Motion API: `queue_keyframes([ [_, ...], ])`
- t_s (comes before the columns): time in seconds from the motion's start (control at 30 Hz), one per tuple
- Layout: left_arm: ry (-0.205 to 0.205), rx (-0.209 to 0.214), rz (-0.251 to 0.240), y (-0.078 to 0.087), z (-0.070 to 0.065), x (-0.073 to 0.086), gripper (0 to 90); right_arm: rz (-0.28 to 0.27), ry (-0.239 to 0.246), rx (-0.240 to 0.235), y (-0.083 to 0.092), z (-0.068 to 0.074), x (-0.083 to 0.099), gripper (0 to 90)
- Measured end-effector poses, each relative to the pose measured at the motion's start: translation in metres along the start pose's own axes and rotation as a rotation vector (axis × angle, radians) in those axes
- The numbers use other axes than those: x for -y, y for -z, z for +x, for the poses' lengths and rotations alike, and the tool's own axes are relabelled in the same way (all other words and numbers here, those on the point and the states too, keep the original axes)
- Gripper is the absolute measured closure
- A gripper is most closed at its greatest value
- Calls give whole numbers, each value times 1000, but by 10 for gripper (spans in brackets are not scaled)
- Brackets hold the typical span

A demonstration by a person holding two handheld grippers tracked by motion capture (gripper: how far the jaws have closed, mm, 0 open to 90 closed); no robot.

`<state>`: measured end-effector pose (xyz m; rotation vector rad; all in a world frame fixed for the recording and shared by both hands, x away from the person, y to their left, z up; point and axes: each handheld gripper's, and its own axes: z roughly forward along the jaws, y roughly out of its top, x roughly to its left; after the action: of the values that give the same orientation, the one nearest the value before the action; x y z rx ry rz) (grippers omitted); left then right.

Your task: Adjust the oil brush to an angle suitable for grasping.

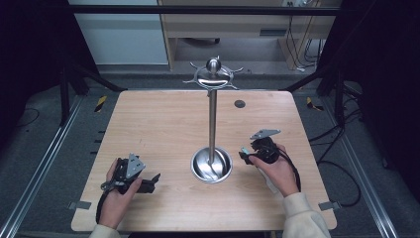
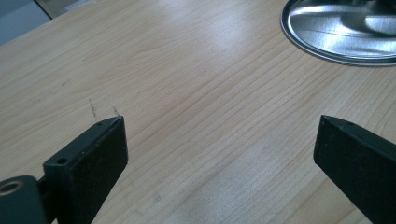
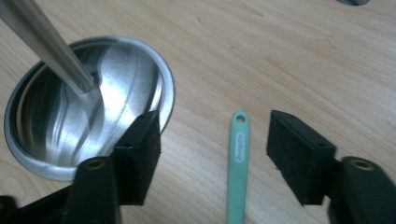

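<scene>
Left hand (image 1: pixel 115 196): comes in from the bottom left of the high view, palm wrapped over the gripper's body, low over the near-left part of the table.
Left gripper (image 1: pixel 151 182): lies near the table surface and points right, toward the stand's base; a grey three-cornered plate sits on top of it.
Left gripper jaws: spread wide in the left gripper view, with only bare wood between them; they hold nothing and touch nothing.
Right hand (image 1: pixel 278 171): reaches in from the bottom right of the high view in a pale sleeve, angled up and to the left, just right of the stand's base.
Right gripper (image 3: pixel 212 156): points down at the table just beside the base; its own grey plate shows above it in the high view.
Right gripper jaws: wide apart, one on each side of the green handle, neither touching it.
Green handle (image 3: pixel 238 163): a slim mint-green strip with a hole at its far end, lying flat on the wood between the right jaws; its near end is cut off by the frame.
Metal stand (image 1: pixel 212 124): a thin upright pole that rises from a shiny round dish base (image 3: pixel 28 154) near the table's middle, topped by a ball and hooked arms.
Table (image 1: pixel 163 124): light wood, with a small dark round inset (image 1: pixel 239 103) toward its far right.
</scene>
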<state>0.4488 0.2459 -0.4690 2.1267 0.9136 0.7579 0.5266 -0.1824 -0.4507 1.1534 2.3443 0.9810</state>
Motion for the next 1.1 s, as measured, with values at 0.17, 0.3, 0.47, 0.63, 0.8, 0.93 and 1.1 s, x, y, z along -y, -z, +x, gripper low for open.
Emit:
queue_keyframes([
  [0.17, -2, -1, -1, 0, -1, 0, 26, 21, 30, -16, -3, 1, 3, 527],
  [0.3, -3, 1, -1, -1, -2, -1, 26, 40, 54, -18, -5, 4, 6, 627],
  [0.47, -2, 2, -4, -1, -2, -1, 26, 53, 80, -5, -9, 5, 9, 779],
  [0.63, -2, 2, -4, -1, -2, -1, 26, 77, 85, 25, -14, 2, 11, 865],
  [0.8, -6, 0, -1, -1, -2, -1, 26, 106, 58, 36, -20, -1, 15, 900],
  [0.93, -8, 1, 1, -1, -2, -1, 26, 132, 65, 42, -24, 0, 17, 900],
  [1.1, -8, 1, 1, -1, -2, -1, 26, 150, 68, 51, -27, 0, 17, 900],
])
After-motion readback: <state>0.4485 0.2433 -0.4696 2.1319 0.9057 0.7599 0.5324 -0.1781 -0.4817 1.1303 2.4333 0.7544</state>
